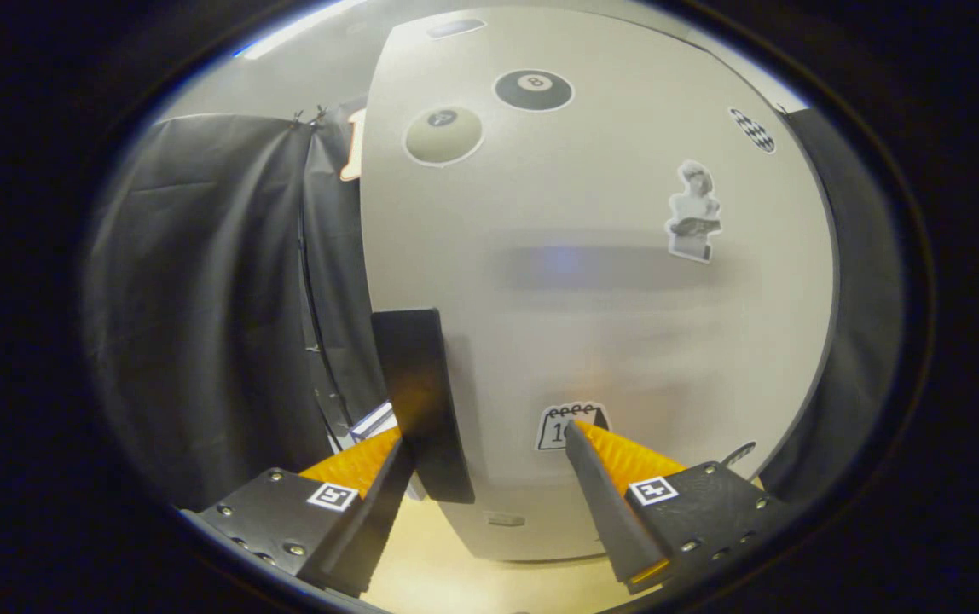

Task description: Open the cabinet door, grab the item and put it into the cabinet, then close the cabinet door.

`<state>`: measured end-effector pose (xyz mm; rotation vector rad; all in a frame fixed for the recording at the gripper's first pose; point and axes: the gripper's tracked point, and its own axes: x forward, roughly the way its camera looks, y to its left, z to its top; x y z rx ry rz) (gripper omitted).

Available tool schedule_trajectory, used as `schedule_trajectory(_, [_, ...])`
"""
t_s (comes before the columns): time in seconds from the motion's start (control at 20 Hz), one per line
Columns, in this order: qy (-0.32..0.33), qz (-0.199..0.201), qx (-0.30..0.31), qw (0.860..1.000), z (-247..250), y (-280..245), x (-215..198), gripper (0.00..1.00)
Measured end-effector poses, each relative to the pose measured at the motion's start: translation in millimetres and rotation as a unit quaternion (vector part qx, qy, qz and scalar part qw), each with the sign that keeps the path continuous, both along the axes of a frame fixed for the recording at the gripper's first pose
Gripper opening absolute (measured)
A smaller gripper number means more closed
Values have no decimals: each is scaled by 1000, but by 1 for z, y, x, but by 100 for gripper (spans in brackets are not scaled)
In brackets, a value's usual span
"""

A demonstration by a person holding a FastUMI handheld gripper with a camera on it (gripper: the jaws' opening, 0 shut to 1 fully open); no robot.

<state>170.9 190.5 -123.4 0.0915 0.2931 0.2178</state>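
A pale grey cabinet door (pixel 592 281) with several stickers stands right in front of me. Its dark vertical handle (pixel 421 401) runs along the door's left edge. My gripper (pixel 485 431) is open; the handle sits between the fingers, close against the left fingertip (pixel 370 460). The right fingertip (pixel 600 448) is near a calendar sticker (pixel 570 425) on the door face. I cannot tell whether either finger touches the handle or door. A small white object (pixel 370 422) peeks out just left of the handle, behind the left fingertip.
Black cloth walls (pixel 217 298) hang to the left and right of the cabinet. A light wooden tabletop (pixel 447 571) lies below the cabinet, between the fingers' bases.
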Motion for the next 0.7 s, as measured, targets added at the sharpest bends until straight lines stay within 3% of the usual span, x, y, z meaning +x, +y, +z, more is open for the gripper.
schedule_trajectory(0.45, [-1, -2, -2, 1000, -1, 4, 4, 100])
schedule_trajectory(0.7, [-11, 34, -10, 999, 5, 2, -7, 99])
